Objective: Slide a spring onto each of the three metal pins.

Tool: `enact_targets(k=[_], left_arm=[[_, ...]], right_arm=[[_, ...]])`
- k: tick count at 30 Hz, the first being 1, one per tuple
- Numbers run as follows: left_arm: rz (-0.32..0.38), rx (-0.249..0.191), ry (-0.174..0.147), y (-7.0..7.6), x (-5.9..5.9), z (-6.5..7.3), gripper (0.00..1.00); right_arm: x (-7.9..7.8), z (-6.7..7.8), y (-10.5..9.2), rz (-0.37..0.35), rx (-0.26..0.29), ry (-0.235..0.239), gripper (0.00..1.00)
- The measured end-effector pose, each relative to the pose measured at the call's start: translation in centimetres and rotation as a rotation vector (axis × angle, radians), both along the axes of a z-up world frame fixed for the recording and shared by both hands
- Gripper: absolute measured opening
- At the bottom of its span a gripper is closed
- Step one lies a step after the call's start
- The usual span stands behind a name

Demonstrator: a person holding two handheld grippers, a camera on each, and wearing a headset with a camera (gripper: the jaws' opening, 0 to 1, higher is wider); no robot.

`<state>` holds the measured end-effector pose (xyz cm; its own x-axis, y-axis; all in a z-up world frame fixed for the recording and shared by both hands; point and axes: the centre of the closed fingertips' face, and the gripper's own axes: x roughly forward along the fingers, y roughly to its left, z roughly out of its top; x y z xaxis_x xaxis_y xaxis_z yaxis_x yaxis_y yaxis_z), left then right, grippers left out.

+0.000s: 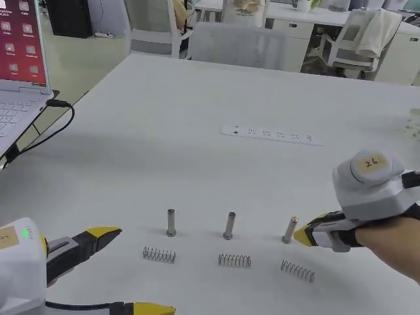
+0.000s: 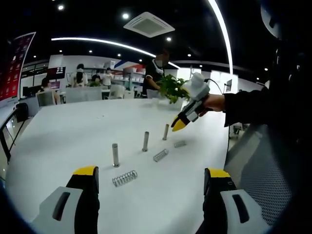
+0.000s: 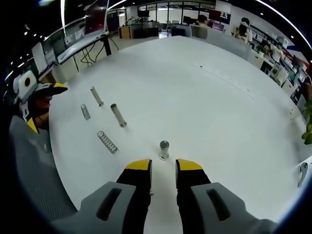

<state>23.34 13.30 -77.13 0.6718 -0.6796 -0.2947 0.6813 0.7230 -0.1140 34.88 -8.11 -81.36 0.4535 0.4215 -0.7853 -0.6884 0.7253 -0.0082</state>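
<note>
Head view. White table [image 1: 197, 131], bearing three metal pins upright in a row: left pin [image 1: 170, 222], middle pin [image 1: 229, 225], right pin [image 1: 289, 230]. One spring lies flat on the near side of each, apart from it: left spring [image 1: 159, 254], middle spring [image 1: 234, 260], right spring [image 1: 297, 270]. No pin carries a spring. Left gripper [image 1: 128, 270] at the lower left corner, jaws spread wide, empty. Right gripper [image 1: 305, 235] enters from the right, its yellow tip just beside the right pin. Laptop [image 1: 13, 65] at the far left edge; power strip [image 1: 272, 135] farther back on the table.

Left gripper view. Own jaws wide apart, nothing between them. Left pin [image 2: 115, 155] and left spring [image 2: 125, 178] lie nearest ahead; the other pins and springs recede toward the right gripper [image 2: 187, 114].

Right gripper view. Own jaws at a narrow gap, holding nothing. Right pin [image 3: 164, 149] stands just ahead of the gap. Middle pin [image 3: 118, 115] and left pin [image 3: 96, 96] lie beyond, toward the left gripper [image 3: 29, 97].
</note>
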Motion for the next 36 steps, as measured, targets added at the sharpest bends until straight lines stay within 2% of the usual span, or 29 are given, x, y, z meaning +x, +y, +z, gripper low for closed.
enact_targets(k=[7,17,22,28,36], left_arm=[[-0.001,0.0,0.0,-0.1,0.0,0.0,0.86],[0.0,0.001,0.0,0.0,0.1,0.0,0.86],[-0.005,0.002,0.0,-0.2,0.0,0.0,0.86],[0.0,0.001,0.002,-0.1,0.0,0.0,0.86],[-0.002,0.005,0.004,-0.3,0.0,0.0,0.85]], right_arm=[[-1.5,-0.7,-0.1,0.042,0.012,0.035,0.18],[-3.5,-1.5,-0.6,0.14,-0.021,0.065,0.17],[-4.4,-2.3,-0.5,0.185,-0.035,0.095,0.16],[-5.0,-3.2,-0.4,0.231,-0.04,0.108,0.17],[-5.2,-3.8,-0.7,0.25,-0.052,0.119,0.15]])
